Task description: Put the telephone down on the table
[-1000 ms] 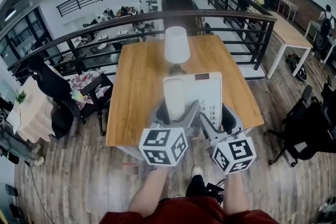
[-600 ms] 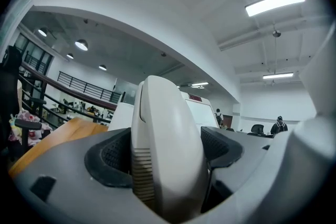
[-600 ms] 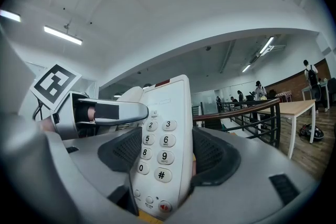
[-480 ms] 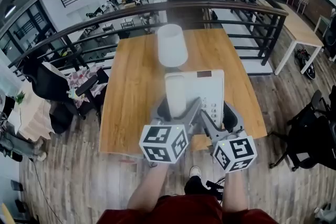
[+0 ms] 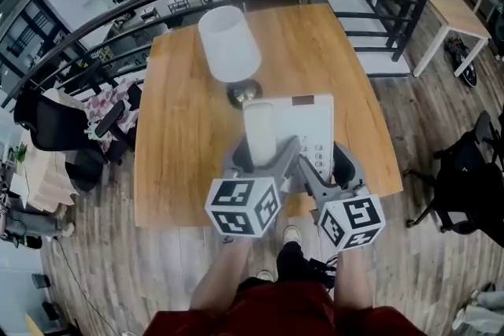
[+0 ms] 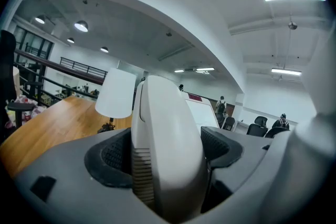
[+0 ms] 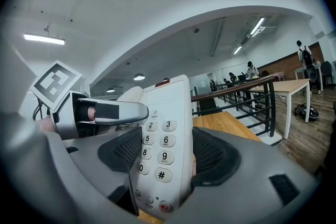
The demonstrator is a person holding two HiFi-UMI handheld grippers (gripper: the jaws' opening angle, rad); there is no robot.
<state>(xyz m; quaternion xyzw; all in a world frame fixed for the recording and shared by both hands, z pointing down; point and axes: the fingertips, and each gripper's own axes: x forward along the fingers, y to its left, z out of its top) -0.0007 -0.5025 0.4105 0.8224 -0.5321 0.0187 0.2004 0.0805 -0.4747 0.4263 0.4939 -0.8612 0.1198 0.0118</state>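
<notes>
The left gripper (image 5: 264,159) pinches the handset (image 5: 258,131) between its pads. The right gripper (image 5: 328,167) is closed on the keypad side of the telephone (image 5: 309,124), which sits over the table's (image 5: 177,145) near edge, near a lamp (image 5: 228,43).

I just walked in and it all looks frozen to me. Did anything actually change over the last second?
Only a little. The person has leaned in over the table, so the lamp looks bigger and sits further left in the head view. Nothing was grabbed or released. The left tongs stay clamped on the handset and the right tongs on the telephone, carried together as before.
</notes>
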